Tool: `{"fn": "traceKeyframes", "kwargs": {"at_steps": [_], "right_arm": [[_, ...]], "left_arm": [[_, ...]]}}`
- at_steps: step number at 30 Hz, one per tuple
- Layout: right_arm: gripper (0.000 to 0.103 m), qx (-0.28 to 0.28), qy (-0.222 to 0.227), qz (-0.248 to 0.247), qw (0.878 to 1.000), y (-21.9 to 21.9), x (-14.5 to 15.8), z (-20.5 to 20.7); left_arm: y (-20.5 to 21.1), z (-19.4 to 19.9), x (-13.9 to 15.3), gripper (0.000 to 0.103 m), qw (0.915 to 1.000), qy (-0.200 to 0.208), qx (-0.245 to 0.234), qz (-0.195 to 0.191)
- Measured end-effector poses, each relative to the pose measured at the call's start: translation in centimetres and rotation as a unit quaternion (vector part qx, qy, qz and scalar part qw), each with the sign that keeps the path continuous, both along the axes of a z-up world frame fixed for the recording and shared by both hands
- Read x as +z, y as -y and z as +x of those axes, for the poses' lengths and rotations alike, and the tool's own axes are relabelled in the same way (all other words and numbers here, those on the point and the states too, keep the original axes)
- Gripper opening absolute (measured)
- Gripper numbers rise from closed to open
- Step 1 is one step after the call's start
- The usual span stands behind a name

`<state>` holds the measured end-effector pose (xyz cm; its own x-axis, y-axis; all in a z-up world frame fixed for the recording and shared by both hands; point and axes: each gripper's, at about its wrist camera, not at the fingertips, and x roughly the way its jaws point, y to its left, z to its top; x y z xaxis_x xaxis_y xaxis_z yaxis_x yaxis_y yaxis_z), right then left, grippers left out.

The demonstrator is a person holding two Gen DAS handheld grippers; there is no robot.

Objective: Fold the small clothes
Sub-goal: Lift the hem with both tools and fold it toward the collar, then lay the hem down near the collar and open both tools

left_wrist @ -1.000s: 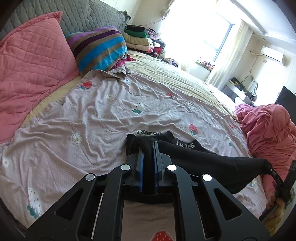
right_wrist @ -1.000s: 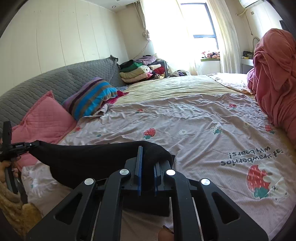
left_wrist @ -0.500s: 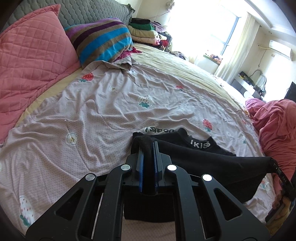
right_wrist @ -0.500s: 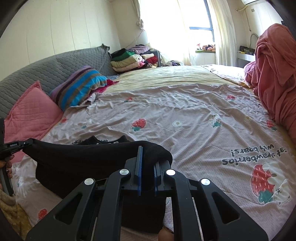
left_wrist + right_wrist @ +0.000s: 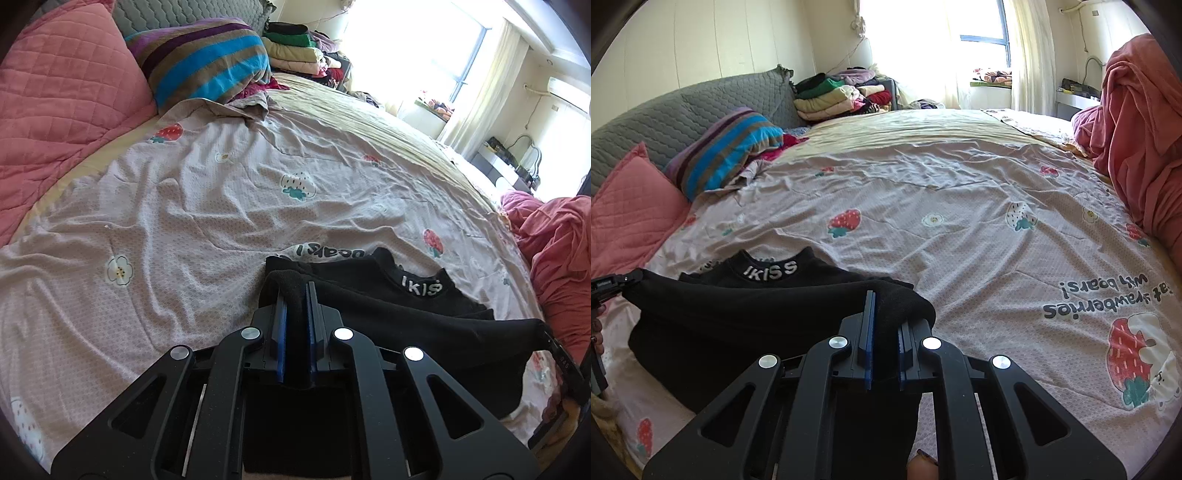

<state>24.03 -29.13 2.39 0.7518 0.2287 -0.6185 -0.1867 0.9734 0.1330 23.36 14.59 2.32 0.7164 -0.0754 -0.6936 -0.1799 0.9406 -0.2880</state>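
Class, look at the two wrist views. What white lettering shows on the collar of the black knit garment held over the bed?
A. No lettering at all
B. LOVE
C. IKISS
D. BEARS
C: in the right wrist view the collar of the black knit garment reads IKISS in white, while the left gripper and right gripper each pinch a folded edge of it.

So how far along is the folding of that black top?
Partway. Done: the black top lies on the strawberry sheet, its lettered collar at the far end. In hand: the left gripper and right gripper each pinch a corner of the near edge, stretched between them above the body. Left: lay that edge down, let go, probably fold again.
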Motion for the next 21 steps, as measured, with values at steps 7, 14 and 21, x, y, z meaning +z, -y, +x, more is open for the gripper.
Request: {"fn": "traceKeyframes", "kwargs": {"at_steps": [7, 14, 21], "right_arm": [[0.008, -0.006, -0.017, -0.009, 1.0, -0.2, -1.6, 1.0], [0.008, -0.014, -0.025, -0.014, 0.999, -0.4, -2.5, 1.3], [0.018, -0.025, -0.029, -0.015, 0.999, -0.6, -2.6, 1.4]], "left_arm": [[0.2, 0.6, -1.5, 0.006, 0.9998, -0.007, 0.001, 0.018], [0.1, 0.6, -1.8, 0.009, 0.9992, -0.008, 0.001, 0.039], [0.1, 0.2, -1.4, 0.014, 0.9988, -0.001, -0.002, 0.048]]}}
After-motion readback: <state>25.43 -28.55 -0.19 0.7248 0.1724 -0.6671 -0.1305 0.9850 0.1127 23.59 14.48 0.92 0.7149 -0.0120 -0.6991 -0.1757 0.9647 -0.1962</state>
